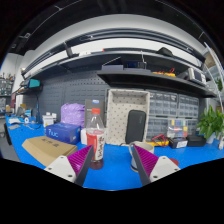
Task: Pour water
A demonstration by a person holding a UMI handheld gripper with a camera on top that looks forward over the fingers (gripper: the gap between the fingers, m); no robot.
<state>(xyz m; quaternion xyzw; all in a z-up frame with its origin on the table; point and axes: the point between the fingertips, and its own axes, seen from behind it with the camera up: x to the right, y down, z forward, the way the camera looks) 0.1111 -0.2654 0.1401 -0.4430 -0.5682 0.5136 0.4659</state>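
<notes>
Gripper (112,163) spread wide, purple-padded fingers (78,160) well apart, clamped on nothing. Clear plastic bottle with a red cap and red label (95,135) upright on the blue tabletop (115,172), just ahead of the fingers and nearer the left one, untouched. Cap apparently on; liquid level too hard to read. Brown cardboard piece (47,149) flat to the bottle's left, blue box (64,132) behind it, green plant (212,124) far right. No obvious receiving cup to be made out. Judged barely begun: reach, grasp, lift and pour all left to do.
</notes>
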